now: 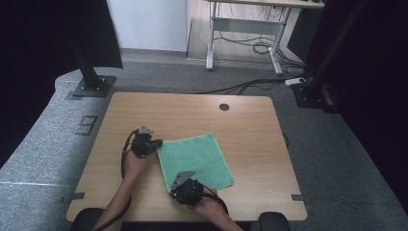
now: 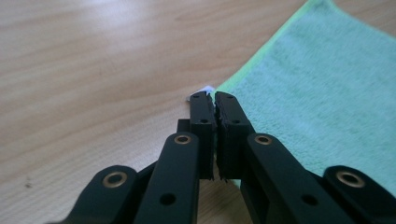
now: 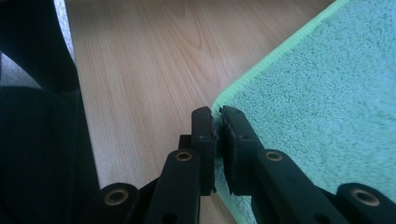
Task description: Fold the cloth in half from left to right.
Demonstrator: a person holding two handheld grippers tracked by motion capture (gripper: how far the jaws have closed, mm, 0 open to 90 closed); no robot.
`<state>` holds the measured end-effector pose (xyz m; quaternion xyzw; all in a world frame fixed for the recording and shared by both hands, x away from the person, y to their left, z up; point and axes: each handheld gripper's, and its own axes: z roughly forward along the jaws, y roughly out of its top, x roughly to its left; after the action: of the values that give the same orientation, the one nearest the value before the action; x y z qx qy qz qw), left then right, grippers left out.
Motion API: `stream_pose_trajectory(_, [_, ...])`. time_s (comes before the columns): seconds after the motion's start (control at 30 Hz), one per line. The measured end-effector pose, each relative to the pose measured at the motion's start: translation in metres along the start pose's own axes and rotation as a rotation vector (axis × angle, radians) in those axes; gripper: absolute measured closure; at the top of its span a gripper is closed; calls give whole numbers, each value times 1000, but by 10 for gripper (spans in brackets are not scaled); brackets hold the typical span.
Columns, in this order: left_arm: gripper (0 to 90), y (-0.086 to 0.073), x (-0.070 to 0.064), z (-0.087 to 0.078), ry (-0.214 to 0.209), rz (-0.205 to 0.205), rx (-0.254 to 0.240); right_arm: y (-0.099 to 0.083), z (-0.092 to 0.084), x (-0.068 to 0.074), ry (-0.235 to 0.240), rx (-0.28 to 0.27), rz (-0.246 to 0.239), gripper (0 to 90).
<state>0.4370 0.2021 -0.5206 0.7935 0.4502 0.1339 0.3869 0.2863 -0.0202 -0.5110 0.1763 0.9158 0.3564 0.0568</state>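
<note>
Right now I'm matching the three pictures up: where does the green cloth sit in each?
High view: cloth at table centre, between both tongs.
Left gripper view: cloth at right, corner nipped in shut jaws.
Right gripper view: cloth at right, corner nipped likewise.
Shared landmark: its bright green hem.

Fluffy terry cloth (image 1: 196, 160), matt wood table (image 1: 250, 125)

Black claws (image 2: 214, 100), brass-ringed pivots, grey plates

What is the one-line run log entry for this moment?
left hand-held gripper: shut on green towel far-left corner | right hand-held gripper: shut on near-left corner | towel: flat on wooden table
</note>
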Motion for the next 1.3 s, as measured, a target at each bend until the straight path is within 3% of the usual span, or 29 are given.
stream_pose_trajectory(0.17, [862,13,-4,-4,-18,5,-21,1,-13,-3,-7,-28,10,828])
stream_pose_trajectory(0.47, [861,33,-16,5,-58,29,-34,-9,-35,-14,-48,-64,41,832])
stream_pose_trajectory(0.9, [860,61,-44,31,-81,111,-26,-33,-57,-32,-90,-93,88,832])
stream_pose_trajectory(1.3, [860,77,-67,59,-83,155,-2,-58,-71,-48,-134,-96,149,833])
